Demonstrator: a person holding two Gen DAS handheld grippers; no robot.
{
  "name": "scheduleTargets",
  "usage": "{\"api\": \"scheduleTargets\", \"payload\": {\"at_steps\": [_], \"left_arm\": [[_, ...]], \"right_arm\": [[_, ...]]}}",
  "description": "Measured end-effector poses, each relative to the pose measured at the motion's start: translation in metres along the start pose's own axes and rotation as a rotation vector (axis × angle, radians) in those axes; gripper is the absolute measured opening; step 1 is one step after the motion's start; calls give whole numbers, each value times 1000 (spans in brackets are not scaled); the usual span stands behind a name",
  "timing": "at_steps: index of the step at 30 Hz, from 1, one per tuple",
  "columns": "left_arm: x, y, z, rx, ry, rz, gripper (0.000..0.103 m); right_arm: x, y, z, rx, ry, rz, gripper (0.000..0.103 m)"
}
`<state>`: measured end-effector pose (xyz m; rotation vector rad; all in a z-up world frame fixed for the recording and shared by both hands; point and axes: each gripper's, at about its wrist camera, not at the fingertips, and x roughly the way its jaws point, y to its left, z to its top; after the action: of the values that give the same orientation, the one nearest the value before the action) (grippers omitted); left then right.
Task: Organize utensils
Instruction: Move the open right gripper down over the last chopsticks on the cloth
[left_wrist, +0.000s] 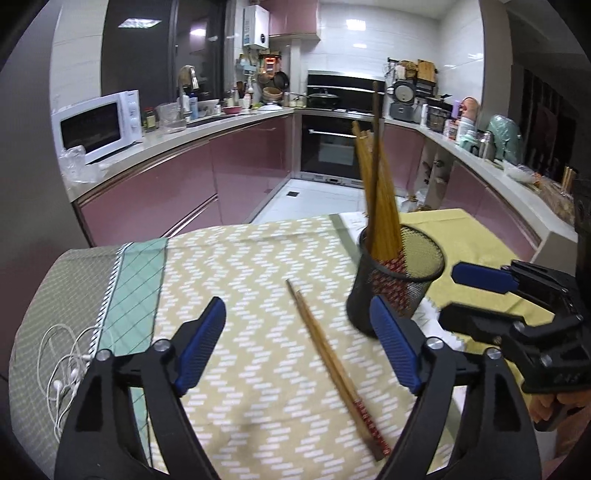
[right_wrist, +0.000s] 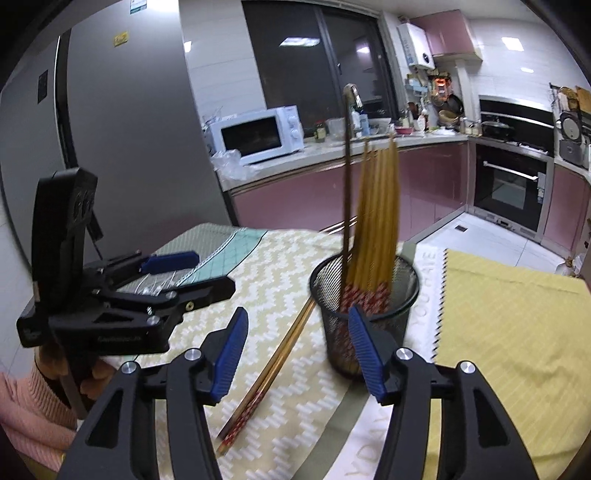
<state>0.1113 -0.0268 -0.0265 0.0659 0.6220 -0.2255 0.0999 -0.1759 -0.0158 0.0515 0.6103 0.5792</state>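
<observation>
**Left wrist view: a loose chopstick pair beside the mesh holder**

Left wrist and right wrist views show the left gripper (left_wrist: 297, 345) spread wide and the right gripper (right_wrist: 297, 354) partly spread, both empty. One chopstick pair (left_wrist: 334, 369) lies flat on the tablecloth (left_wrist: 240, 280) just beside the mesh holder (left_wrist: 397, 280), long axis diagonal, patterned red ends toward the cameras. Likely faults: pinching one stick only, or knocking the holder, whose chopstick bundle (left_wrist: 378, 192) stands upright

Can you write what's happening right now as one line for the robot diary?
left tongs: open, empty | right tongs: open, empty | chopstick pair: lying on tablecloth | mesh holder: upright, holds chopsticks
</observation>
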Motion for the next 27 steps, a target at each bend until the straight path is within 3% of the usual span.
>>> {"api": "scheduleTargets", "payload": {"at_steps": [13,18,27], "left_arm": [[5,22,-37,-53,81,75,86],[8,24,-44,-56,100,81,84],[15,27,-53,-67,128,75,83]], "right_arm": [[47,22,-31,-32,182,28,54],[67,23,-40,-18,235,6,44],[85,23,-41,-7,286,-23,37]]}}
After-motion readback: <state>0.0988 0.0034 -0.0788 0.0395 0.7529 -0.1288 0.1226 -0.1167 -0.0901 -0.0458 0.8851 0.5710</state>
